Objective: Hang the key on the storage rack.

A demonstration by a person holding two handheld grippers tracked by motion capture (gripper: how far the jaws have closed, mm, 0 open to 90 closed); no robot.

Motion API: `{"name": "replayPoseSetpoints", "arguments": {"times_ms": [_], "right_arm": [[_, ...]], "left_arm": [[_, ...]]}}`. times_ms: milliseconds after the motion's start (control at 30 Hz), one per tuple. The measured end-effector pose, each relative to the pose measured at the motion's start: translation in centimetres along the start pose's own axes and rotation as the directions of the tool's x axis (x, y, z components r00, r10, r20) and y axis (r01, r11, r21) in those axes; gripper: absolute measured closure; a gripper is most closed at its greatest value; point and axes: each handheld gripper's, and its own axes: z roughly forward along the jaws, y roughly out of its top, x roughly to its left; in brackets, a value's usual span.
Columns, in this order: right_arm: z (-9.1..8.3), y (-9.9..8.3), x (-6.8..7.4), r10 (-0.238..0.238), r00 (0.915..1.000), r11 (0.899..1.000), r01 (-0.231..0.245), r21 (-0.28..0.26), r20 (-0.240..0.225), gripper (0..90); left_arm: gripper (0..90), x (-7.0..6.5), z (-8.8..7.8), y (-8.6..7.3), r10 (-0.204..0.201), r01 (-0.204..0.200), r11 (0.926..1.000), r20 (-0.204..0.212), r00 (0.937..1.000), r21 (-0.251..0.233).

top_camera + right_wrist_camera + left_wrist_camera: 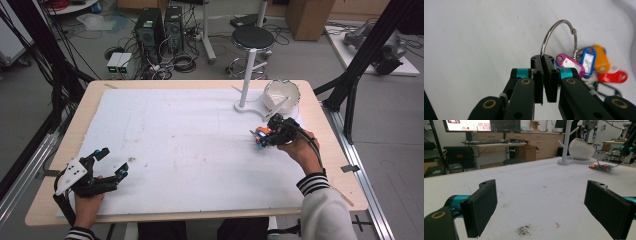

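A metal key ring (560, 35) carries several coloured plastic key tags (589, 65), purple, blue, orange and red. My right gripper (542, 58) is shut on the ring's lower part, and the tags lie on the white mat beside it. From above, the same bunch of tags (261, 135) sits at the tip of the right gripper (270, 131), right of the mat's middle. My left gripper (111, 162) rests at the near left corner, jaws wide apart with nothing between them. From the left gripper view the tags (601, 166) lie far off near the white stand (566, 145).
A white branched stand (248, 75) and a white bowl-like shell (281, 95) stand at the far right of the mat (175, 140). A small dark smudge (524, 230) marks the mat near the left gripper. Beyond the table are a stool (252, 37) and computer towers (160, 27).
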Motion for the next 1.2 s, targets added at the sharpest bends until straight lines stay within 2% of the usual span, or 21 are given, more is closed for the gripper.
{"name": "replayPoseSetpoints", "arguments": {"times_ms": [133, 167, 300, 500, 567, 733, 833, 1033, 1200], "right_arm": [[-1.0, -0.1, -0.4, 0.041, 0.9989, 0.994, -0.039, -0.106, 0.024, 88.7], [-1.2, -0.1, -0.5, 0.045, 0.9987, 0.992, -0.042, -0.119, 0.025, 88.7], [-1.7, -0.1, -0.7, 0.09, 0.9942, 0.977, -0.077, -0.197, 0.059, 88.8], [-2.4, 0.4, -1.2, 0.116, 0.9867, 0.951, -0.077, -0.3, 0.114, 88.8], [-2.6, 0.8, -1.6, 0.129, 0.985, 0.938, -0.084, -0.336, 0.115, 88.8], [-2.8, 1.6, -2.3, 0.152, 0.9828, 0.915, -0.1, -0.391, 0.105, 88.8], [-2.8, 1.9, -2.9, 0.174, 0.9818, 0.886, -0.122, -0.448, 0.077, 88.9], [-2.7, 2.7, -3.8, 0.184, 0.9819, 0.854, -0.139, -0.501, 0.042, 88.9], [-2.5, 3.5, -4.5, 0.171, 0.9836, 0.852, -0.119, -0.51, 0.057, 88.8]], "left_arm": [[11.8, 0.0, 0.0, 0.0, 0.0, 0.0, 1.0, 0.0, 1.0, 0.0], [11.8, 0.0, 0.0, 0.0, -0.002, 0.002, 1.0, -0.001, 1.0, -0.001], [11.8, 0.0, 0.0, 0.0, -0.002, 0.002, 1.0, 0.0, 1.0, -0.001], [11.8, 0.0, 0.0, 0.0, -0.001, 0.001, 1.0, -0.001, 1.0, 0.0], [11.8, 0.0, 0.0, 0.0, -0.001, 0.001, 1.0, -0.001, 1.0, 0.0], [11.8, 0.0, 0.0, 0.0, 0.001, -0.001, 1.0, 0.0, 1.0, -0.002], [11.8, 0.0, 0.0, 0.0, -0.001, 0.001, 1.0, 0.0, 1.0, -0.005], [11.8, 0.0, 0.0, 0.0, -0.001, 0.001, 1.0, 0.0, 1.0, -0.005], [11.8, 0.0, 0.0, 0.0, -0.002, 0.002, 1.0, 0.0, 1.0, -0.005]]}}
